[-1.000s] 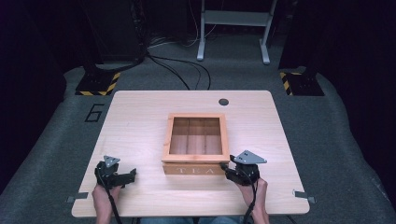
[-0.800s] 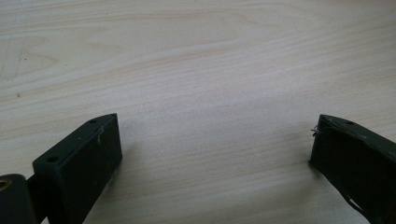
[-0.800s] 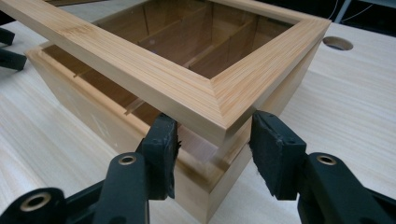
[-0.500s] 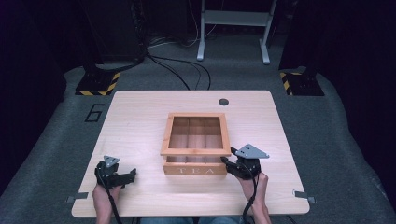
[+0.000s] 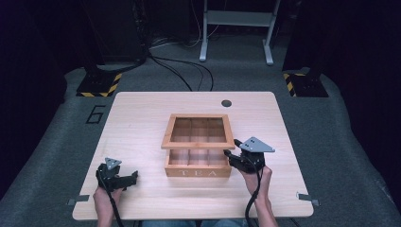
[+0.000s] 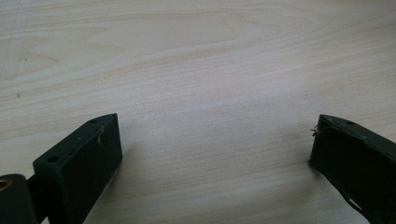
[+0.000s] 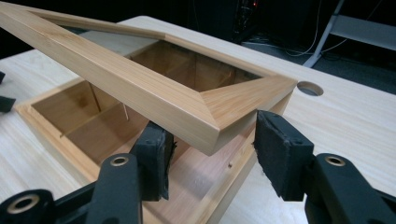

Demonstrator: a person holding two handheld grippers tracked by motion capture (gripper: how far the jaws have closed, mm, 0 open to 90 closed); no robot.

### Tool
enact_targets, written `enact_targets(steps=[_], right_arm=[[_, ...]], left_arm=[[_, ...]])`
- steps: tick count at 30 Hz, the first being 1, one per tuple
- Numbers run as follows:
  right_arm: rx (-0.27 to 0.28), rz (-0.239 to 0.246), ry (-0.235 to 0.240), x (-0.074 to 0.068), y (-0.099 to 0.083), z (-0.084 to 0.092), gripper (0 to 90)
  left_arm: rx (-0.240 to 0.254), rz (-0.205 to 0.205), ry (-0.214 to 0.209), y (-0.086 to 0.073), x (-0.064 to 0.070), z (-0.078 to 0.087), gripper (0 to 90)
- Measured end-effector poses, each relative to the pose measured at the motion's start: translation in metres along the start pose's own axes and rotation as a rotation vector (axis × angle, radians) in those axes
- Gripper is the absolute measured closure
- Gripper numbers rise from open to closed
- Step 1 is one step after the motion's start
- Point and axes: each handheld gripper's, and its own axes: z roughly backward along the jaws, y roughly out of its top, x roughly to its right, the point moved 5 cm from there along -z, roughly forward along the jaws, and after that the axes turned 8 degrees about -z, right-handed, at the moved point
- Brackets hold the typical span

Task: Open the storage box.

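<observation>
A wooden tea box (image 5: 198, 171) with several compartments stands in the middle of the table (image 5: 142, 123). Its framed lid (image 5: 197, 144) is tilted up at the front. My right gripper (image 5: 230, 156) is at the lid's front right corner. In the right gripper view the jaws (image 7: 212, 149) close on that corner of the lid (image 7: 140, 88), one pad under the front rail, the other against the side. The open box (image 7: 84, 116) lies below. My left gripper (image 5: 134, 178) rests at the table's front left, and in its own view (image 6: 215, 135) it is open over bare wood.
A round cable hole (image 5: 226, 103) sits near the table's far edge, behind the box. Cables and a metal stand (image 5: 236, 28) are on the dark floor beyond. Small clamps (image 5: 307, 197) stick out at the front corners.
The right gripper has risen with the lid's front corner, so the lid now stands tilted up off the box. The left gripper has stayed put.
</observation>
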Motion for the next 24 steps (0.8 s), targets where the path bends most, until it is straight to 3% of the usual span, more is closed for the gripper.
enact_targets(steps=[24], right_arm=[[0.026, -0.012, 0.044, 0.016, 0.053, -0.009, 45.9]], left_arm=[[-0.002, -0.008, 0.002, 0.0, -0.001, 0.0, 1.8]])
